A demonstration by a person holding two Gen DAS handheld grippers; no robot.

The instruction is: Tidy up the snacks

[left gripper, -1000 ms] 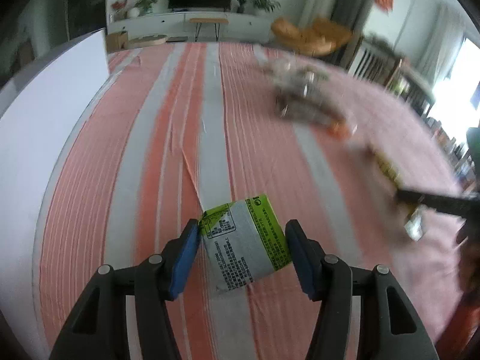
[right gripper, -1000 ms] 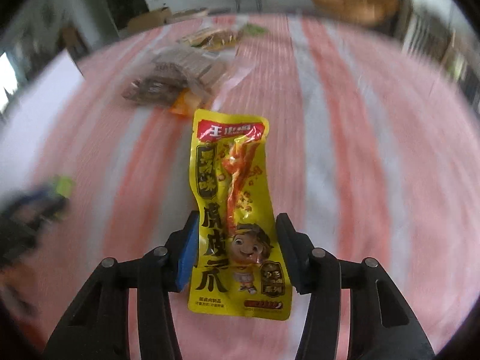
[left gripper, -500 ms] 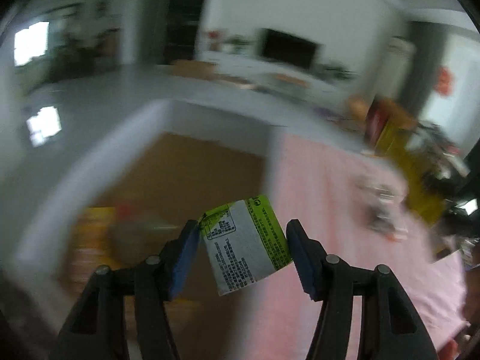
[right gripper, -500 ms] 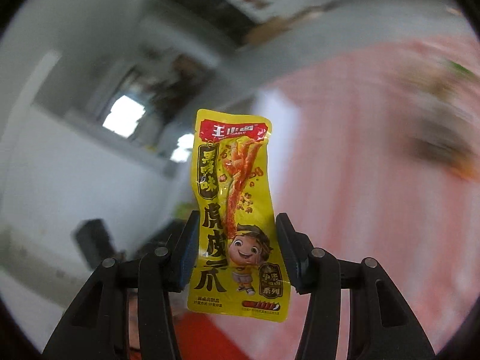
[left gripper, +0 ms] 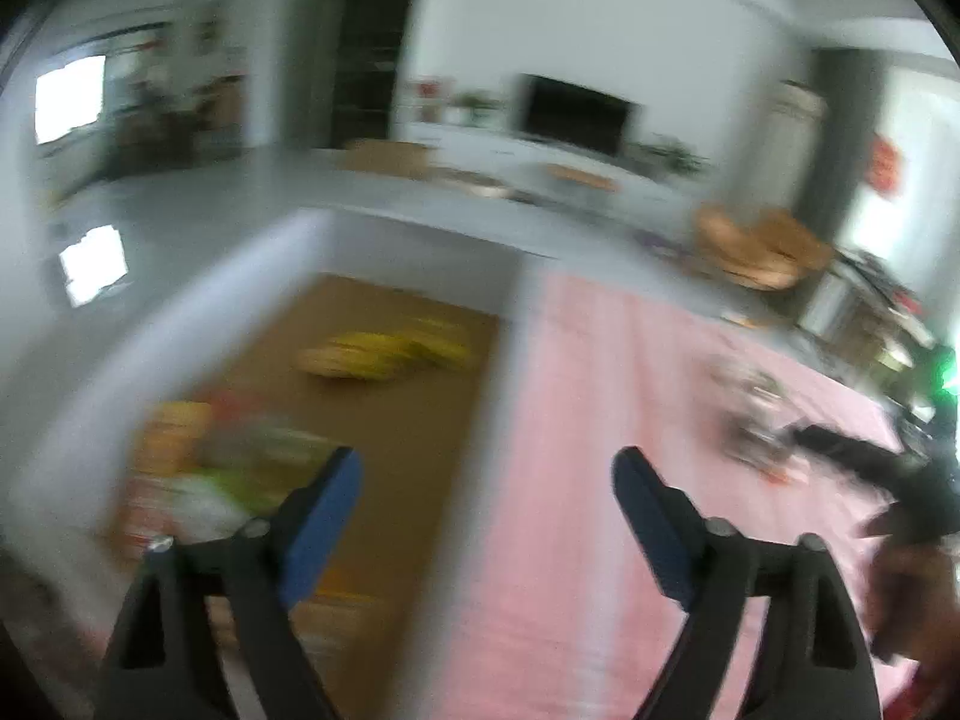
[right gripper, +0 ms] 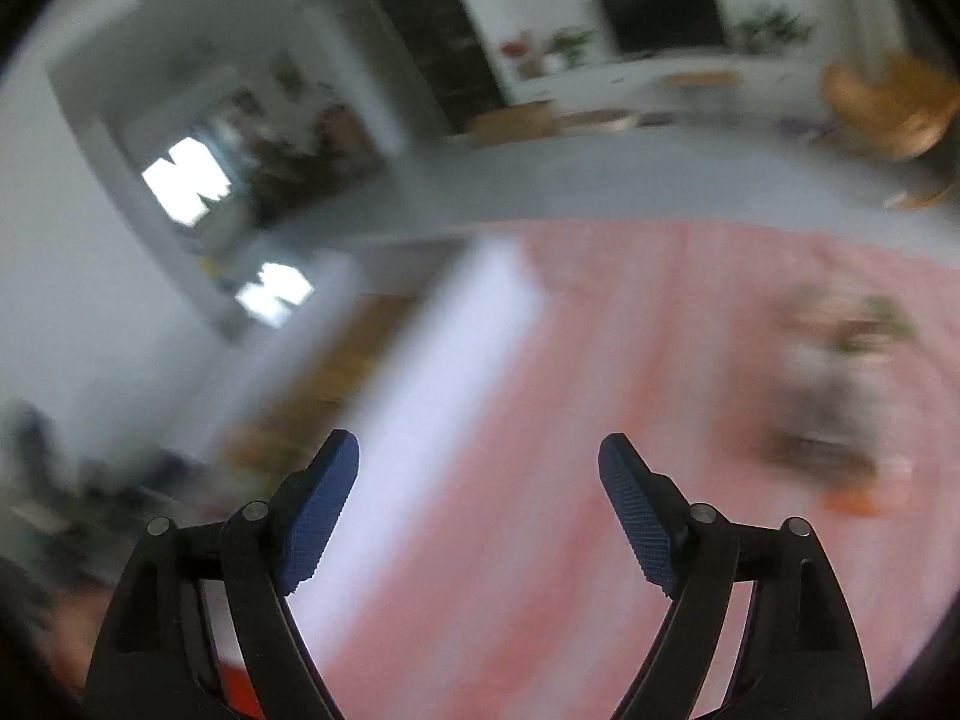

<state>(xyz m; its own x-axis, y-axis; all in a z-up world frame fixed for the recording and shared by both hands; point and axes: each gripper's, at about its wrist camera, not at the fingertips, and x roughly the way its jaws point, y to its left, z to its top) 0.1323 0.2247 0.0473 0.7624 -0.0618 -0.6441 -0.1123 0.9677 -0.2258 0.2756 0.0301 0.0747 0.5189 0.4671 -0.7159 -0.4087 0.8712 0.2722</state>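
Observation:
Both views are blurred by motion. My left gripper [left gripper: 486, 480] is open and empty above the right wall of a white box [left gripper: 504, 324] with a brown floor. A yellow snack pack [left gripper: 390, 354] lies inside the box, and several more packs, one green and white [left gripper: 204, 492], lie at its near left. My right gripper [right gripper: 480, 468] is open and empty beside the same box's white wall [right gripper: 444, 384]. A pile of loose snacks [right gripper: 840, 396] lies on the pink striped cloth to the right; it also shows in the left wrist view [left gripper: 750, 414].
The other hand and gripper [left gripper: 888, 480] show at the right edge of the left wrist view. The pink striped cloth [left gripper: 600, 420] covers the table right of the box. A living room with a television [right gripper: 660, 18] lies beyond.
Both grippers have opened. The green and white pack has left my left gripper and the yellow pack has left my right gripper. Both views have swung towards the box.

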